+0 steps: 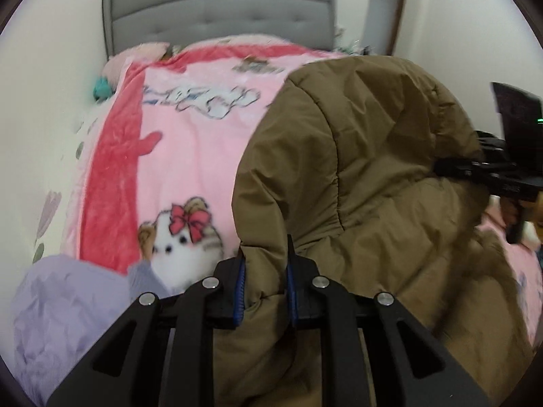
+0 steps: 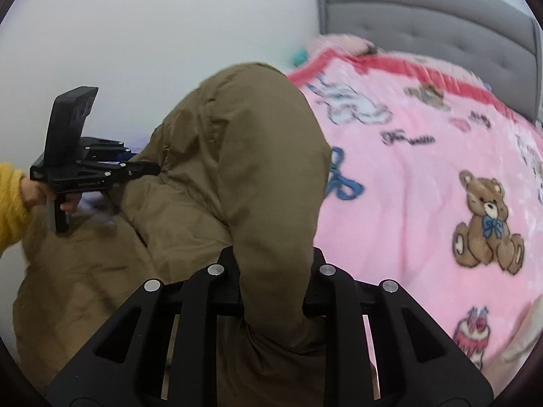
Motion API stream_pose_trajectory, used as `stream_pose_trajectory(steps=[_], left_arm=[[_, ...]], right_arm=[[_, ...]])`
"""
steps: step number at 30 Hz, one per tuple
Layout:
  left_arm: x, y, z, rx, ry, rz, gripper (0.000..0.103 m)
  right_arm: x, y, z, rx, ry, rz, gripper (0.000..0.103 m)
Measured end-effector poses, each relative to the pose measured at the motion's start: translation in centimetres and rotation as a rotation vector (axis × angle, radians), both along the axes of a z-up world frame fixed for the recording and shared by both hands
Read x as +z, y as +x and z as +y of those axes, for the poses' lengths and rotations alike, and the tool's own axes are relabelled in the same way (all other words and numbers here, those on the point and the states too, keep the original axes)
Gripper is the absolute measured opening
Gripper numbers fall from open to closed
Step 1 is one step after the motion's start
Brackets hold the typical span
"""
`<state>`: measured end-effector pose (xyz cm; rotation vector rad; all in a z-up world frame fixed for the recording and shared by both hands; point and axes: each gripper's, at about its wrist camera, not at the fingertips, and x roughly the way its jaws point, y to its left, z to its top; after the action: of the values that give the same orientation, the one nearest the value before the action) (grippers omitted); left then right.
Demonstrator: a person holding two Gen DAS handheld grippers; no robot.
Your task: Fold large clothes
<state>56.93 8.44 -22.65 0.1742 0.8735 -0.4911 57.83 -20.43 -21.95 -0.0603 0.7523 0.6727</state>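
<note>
Holding up a brown padded coat (image 1: pixel 356 169) over the bed — bunched and draped, its lower part sagging onto the pink blanket (image 1: pixel 190 156).

Left claw (image 1: pixel 264 271): pinching a thick fold of the coat between its blue-lined pads, jaws nearly closed with the fabric squeezed between them. Seen from the right wrist camera as well (image 2: pixel 149 169), biting into the coat's far edge, gripped by a hand (image 2: pixel 35 191) in a yellow sleeve (image 2: pixel 10 203).

Right claw (image 2: pixel 275 271): clamping another fold of the same coat, jaws drawn in tight on the cloth. Showing from the left wrist camera too (image 1: pixel 441 166), buried in the coat's right side.

Lying beyond the coat — a grey tufted headboard (image 1: pixel 220 10) against the wall, and a lilac cloth (image 1: pixel 68 305) at the blanket's near left corner.
</note>
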Motion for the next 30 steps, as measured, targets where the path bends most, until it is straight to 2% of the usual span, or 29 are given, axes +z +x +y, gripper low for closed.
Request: stream_pose_trajectory(steps=[2,7,13,17,19,23,26,27,30], left_arm=[[1.3,-3.3,0.5,-0.019,-0.018,-0.018,0.019],[1.9,-10.7,0.6,-0.048,-0.023,-0.03,0.019],[-0.3,-18.4,0.4,-0.051,-0.018,-0.017,0.019],[-1.8,-21.3,-0.7,-0.048,0.023,-0.065,0.019],[-2.7,-21.9,-1.0,-0.03,0.04,-0.08,0.019],[-4.7,-22.0,-2.0,0.042,0.109,-0.137,0.019],[-5.2,-20.8,-3.0,0.075,0.176,-0.207,0.019],[-5.2,-20.3,-3.3,0.082,0.191,-0.218,0.018],[-4.2,-17.7,-3.7,0.096,0.219,-0.266,0.017]], right_arm=[[1.0,-3.4,-0.2,0.019,-0.003,-0.044,0.019],[1.9,-10.7,0.3,0.064,-0.061,-0.124,0.02],[0.6,-18.5,0.1,0.058,-0.128,-0.152,0.028],[-1.2,-22.2,0.3,0.022,-0.201,-0.186,0.031],[-2.3,-23.1,0.7,0.003,-0.25,-0.222,0.034],[-4.5,-25.0,3.1,-0.021,-0.409,-0.378,0.034],[-5.8,-24.9,4.6,-0.052,-0.547,-0.51,0.025],[-5.8,-24.6,4.9,-0.058,-0.572,-0.533,0.021],[-4.7,-22.1,4.8,-0.09,-0.581,-0.55,0.018]])
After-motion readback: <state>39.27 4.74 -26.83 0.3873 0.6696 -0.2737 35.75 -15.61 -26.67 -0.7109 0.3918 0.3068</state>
